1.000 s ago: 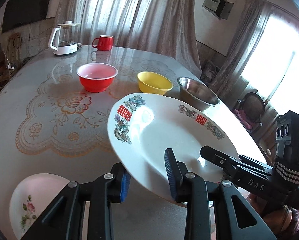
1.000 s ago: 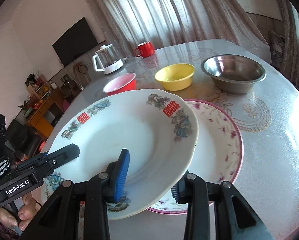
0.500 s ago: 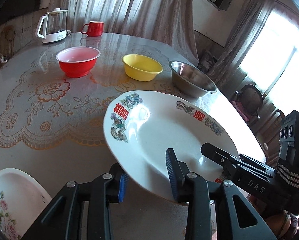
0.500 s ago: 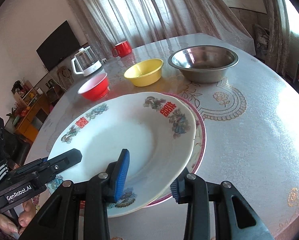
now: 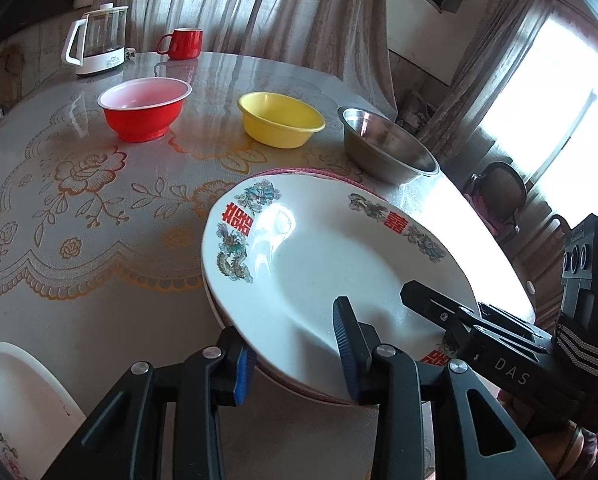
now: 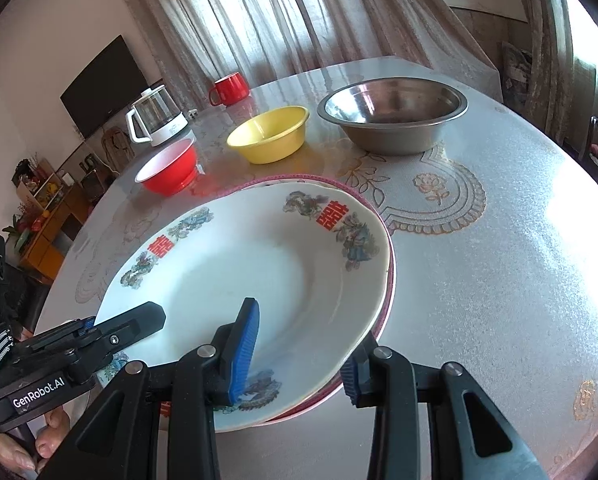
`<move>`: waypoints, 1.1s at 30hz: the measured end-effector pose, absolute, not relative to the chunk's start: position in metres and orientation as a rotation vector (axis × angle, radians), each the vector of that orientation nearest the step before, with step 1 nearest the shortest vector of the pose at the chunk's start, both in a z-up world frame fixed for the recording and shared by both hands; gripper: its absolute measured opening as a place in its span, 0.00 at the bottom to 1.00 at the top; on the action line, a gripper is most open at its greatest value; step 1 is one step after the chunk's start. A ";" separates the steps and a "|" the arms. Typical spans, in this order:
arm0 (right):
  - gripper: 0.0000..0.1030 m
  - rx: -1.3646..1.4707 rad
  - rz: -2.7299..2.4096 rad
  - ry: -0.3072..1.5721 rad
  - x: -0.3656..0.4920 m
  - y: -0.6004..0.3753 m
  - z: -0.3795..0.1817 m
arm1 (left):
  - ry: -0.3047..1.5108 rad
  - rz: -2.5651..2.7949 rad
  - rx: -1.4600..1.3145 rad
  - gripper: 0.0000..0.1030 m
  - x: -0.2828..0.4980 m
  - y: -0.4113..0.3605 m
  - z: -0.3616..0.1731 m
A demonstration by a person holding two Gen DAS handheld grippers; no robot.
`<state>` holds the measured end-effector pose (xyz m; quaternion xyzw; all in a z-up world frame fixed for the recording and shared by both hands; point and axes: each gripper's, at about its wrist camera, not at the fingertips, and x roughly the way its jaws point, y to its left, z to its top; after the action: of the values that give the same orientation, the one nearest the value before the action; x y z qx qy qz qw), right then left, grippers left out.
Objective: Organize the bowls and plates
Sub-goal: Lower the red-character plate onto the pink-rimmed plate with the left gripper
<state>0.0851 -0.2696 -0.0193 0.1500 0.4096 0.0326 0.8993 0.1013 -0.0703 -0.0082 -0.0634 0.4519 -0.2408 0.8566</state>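
Stacking under way: white dragon plate (image 6: 259, 276) set onto pink-rimmed plate (image 6: 381, 322), near table edge. Left: red bowl (image 5: 145, 108), yellow bowl (image 5: 281, 120), steel bowl (image 5: 387, 150), floral plate (image 5: 15, 400) at near left. Left gripper (image 5: 295, 360) and right gripper (image 6: 295, 364) part-closed astride near rim; clamping unclear
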 end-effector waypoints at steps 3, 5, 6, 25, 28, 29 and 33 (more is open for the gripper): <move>0.35 0.290 0.062 0.846 0.087 -0.267 -0.018 | 0.952 -0.500 -0.117 0.36 0.101 -0.071 -0.010; 0.35 0.288 0.066 0.852 0.087 -0.267 -0.020 | 0.951 -0.507 -0.116 0.36 0.101 -0.071 -0.010; 0.35 0.289 0.065 0.855 0.087 -0.267 -0.020 | 0.951 -0.510 -0.116 0.36 0.101 -0.071 -0.010; 0.36 0.238 0.030 0.887 0.083 -0.265 -0.021 | 0.954 -0.530 -0.124 0.36 0.097 -0.069 -0.012; 0.36 0.221 0.030 0.886 0.082 -0.264 -0.018 | 0.960 -0.529 -0.131 0.36 0.097 -0.067 -0.012; 0.36 0.219 0.030 0.888 0.082 -0.264 -0.018 | 0.959 -0.529 -0.130 0.36 0.096 -0.067 -0.011; 0.36 0.218 0.041 0.901 0.080 -0.268 -0.015 | 0.956 -0.529 -0.129 0.36 0.095 -0.066 -0.011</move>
<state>0.0799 -0.2676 -0.0154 0.1053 0.4344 0.0199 0.8944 0.0953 -0.0664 -0.0107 -0.0612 0.4543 -0.2516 0.8524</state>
